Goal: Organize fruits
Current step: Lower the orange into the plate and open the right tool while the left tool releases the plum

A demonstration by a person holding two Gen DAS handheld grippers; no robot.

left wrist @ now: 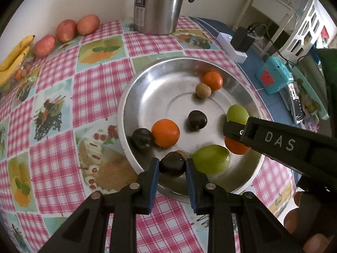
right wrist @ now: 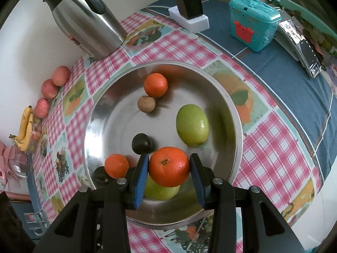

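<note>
A round steel tray point(left wrist: 134, 97) holds the fruit. My left gripper point(left wrist: 171, 165) is shut on a dark plum point(left wrist: 172, 164) above the tray's near rim. My right gripper point(right wrist: 169, 166) is shut on an orange point(right wrist: 169, 166) and hangs over a green fruit point(right wrist: 160, 190); in the left wrist view its arm point(left wrist: 273, 141) reaches in from the right. On the tray lie more oranges point(left wrist: 165, 132) point(right wrist: 155, 84), dark plums point(left wrist: 197, 119) point(left wrist: 142, 138), a brown kiwi point(right wrist: 146, 104) and green fruits point(left wrist: 211, 162) point(right wrist: 192, 124).
A steel thermos jug point(left wrist: 158, 4) stands behind the tray on the pink checked tablecloth point(left wrist: 54, 164). Three red apples point(left wrist: 66, 30) and bananas point(left wrist: 12, 61) line the wall at left. A charger block point(right wrist: 189, 10), a teal box point(right wrist: 253, 24) and a phone point(right wrist: 303, 48) sit at right.
</note>
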